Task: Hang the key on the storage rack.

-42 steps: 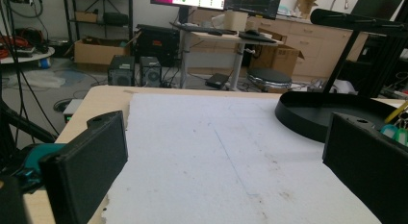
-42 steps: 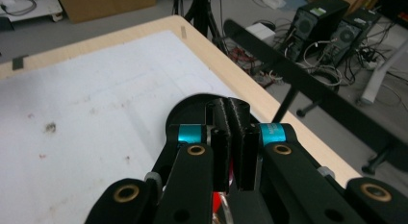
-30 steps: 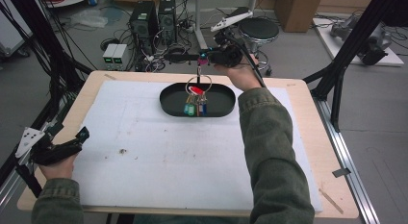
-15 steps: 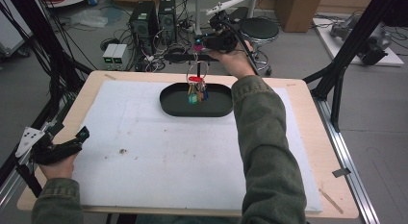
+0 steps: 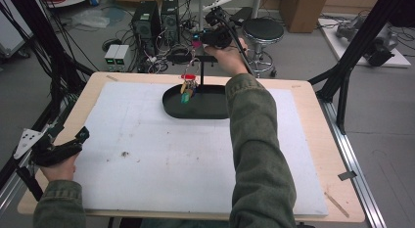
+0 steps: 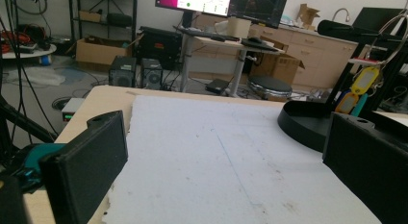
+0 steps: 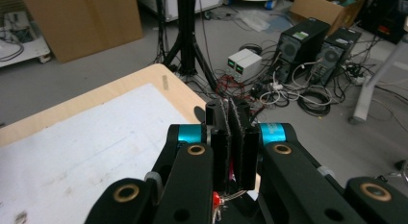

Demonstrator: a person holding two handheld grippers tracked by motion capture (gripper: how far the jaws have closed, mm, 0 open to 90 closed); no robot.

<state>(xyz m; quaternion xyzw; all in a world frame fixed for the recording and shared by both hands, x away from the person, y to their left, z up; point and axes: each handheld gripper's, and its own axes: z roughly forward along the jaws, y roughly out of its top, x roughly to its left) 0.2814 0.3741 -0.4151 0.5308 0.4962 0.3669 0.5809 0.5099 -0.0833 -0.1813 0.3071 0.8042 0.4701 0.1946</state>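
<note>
One black tray (image 5: 205,108), one key-tag bunch (image 5: 187,87) (several coloured tags), two grippers

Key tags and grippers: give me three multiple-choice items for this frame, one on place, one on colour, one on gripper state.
1. Where does the bunch of key tags hang?
A. Above the black tray's left end
B. On the white mat by the left gripper
C. Off the table's right edge

2. Which tag colours show in the left gripper view?
A. Purple and white
B. Yellow, orange and teal
C. Black only

3. How do the left gripper's jaws stand?
A. Clamped on the tray
C. Wide apart, nothing between
B. Shut on a tag

Answers: 1 A, the bunch dangles under the right gripper over the black tray. 2 B, those tags hang at that view's right. 3 C, the left gripper shows bare mat between its jaws.
</note>
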